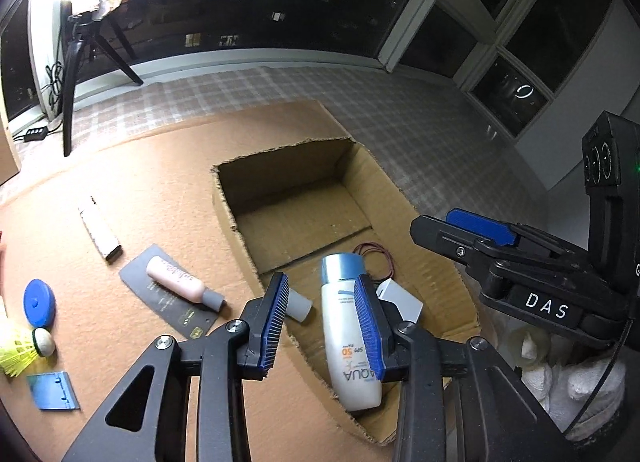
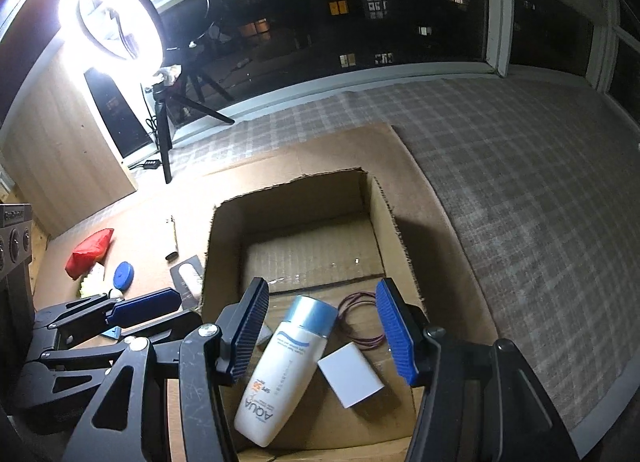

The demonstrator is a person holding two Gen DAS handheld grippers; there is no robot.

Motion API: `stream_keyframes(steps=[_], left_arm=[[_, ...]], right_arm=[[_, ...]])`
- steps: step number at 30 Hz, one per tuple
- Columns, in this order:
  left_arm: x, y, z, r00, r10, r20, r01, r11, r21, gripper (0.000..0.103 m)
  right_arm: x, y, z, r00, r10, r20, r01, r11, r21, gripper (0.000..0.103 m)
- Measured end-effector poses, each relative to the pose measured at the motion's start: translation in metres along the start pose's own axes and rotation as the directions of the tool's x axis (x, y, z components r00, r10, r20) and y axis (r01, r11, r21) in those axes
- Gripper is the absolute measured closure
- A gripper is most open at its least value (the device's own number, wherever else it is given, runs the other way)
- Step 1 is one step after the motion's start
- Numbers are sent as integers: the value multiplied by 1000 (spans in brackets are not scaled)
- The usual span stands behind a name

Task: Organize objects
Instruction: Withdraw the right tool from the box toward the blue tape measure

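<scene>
A white AQUA sunscreen bottle (image 1: 346, 338) (image 2: 280, 370) lies in the open cardboard box (image 1: 288, 182) (image 2: 224, 230), beside a small white block (image 1: 404, 302) (image 2: 350, 376), a red rubber-band loop (image 1: 378, 256) (image 2: 360, 318) and a small grey cylinder (image 1: 300, 304). My left gripper (image 1: 324, 326) is open and empty above the box's left rim. My right gripper (image 2: 326, 332) is open and empty above the box; it also shows in the left wrist view (image 1: 472, 234). A pink tube (image 1: 180, 282) lies on a dark card (image 1: 168, 294) left of the box.
On the cardboard sheet left of the box lie a flat white stick (image 1: 98, 230), a blue round lid (image 1: 39, 302), a yellow shuttlecock (image 1: 24, 348), a blue card (image 1: 52, 390) and a red packet (image 2: 90, 248). A ring light on a tripod (image 2: 112, 18) stands at the back left.
</scene>
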State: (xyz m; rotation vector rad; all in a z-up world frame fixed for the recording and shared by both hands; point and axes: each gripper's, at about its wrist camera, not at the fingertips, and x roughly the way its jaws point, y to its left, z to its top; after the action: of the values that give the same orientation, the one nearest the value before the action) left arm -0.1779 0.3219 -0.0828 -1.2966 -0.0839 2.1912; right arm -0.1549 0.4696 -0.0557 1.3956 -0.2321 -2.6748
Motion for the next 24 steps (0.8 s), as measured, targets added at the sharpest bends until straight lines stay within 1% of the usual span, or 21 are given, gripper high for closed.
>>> stream_keyframes(steps=[7, 11, 20, 24], left_arm=[[-17, 23, -8, 1000, 25, 16, -24, 999, -41, 66], [-29, 41, -15, 998, 51, 22, -50, 997, -66, 66], [-65, 104, -43, 993, 116, 31, -109, 979, -172, 66], [-84, 138, -63, 989, 147, 32, -136, 964, -229, 66]], right_arm=[[1, 19, -1, 999, 33, -6, -33, 999, -16, 51], [5, 37, -3, 998, 62, -16, -62, 997, -41, 50], [17, 85, -11, 993, 108, -42, -112, 989, -98, 50], [20, 106, -16, 992, 127, -18, -128, 984, -123, 51]])
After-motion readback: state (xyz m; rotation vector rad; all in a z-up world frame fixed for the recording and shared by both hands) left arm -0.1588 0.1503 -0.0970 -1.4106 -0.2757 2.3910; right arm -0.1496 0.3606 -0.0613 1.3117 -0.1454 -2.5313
